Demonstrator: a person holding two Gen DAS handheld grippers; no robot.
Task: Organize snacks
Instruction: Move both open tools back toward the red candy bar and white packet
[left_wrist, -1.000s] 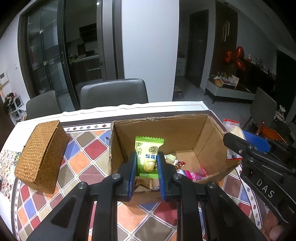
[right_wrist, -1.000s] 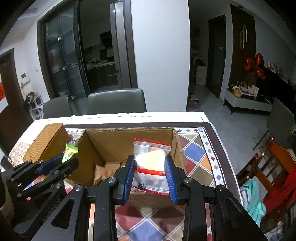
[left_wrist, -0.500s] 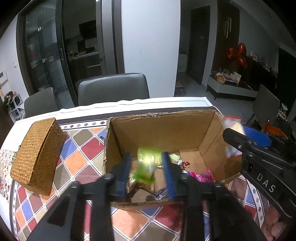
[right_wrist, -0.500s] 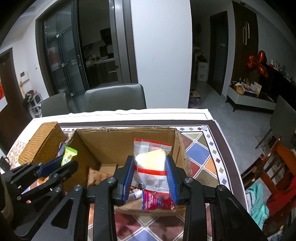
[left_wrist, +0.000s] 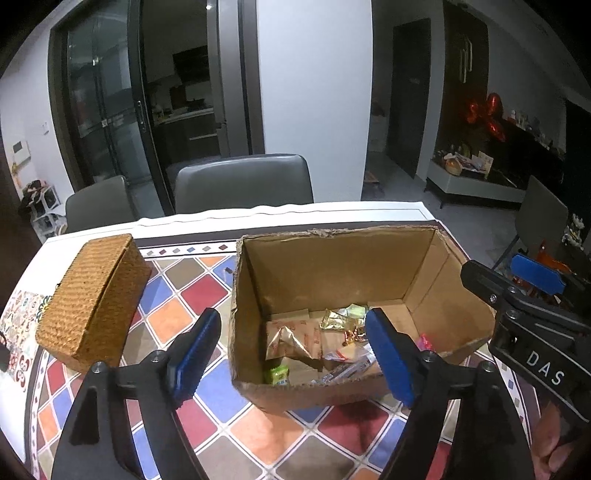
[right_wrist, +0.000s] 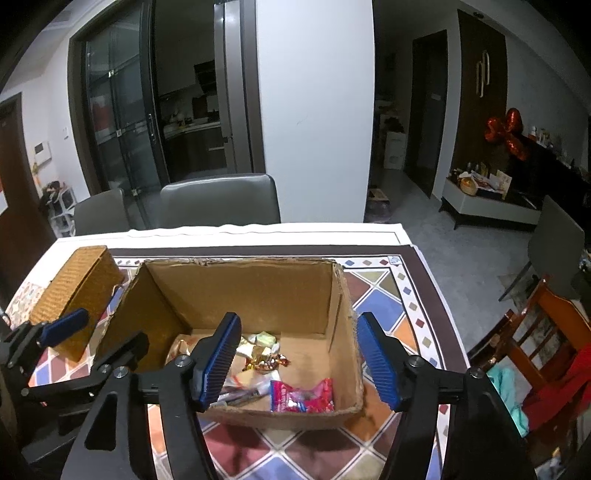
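Observation:
An open cardboard box stands on the patterned table and holds several wrapped snacks. A green snack packet lies at its near left corner, and a red-pink packet lies at its near right. My left gripper is open and empty above the box's near wall. My right gripper is open and empty above the box's right half. The right gripper also shows at the right edge of the left wrist view.
A woven rattan box stands left of the cardboard box. Grey chairs stand behind the table. A wooden chair with clothes stands to the right. The colourful tiled tablecloth covers the table.
Both grippers opened. The green packet dropped from my left gripper into the box, and the clear red-trimmed packet dropped from my right gripper into the box.

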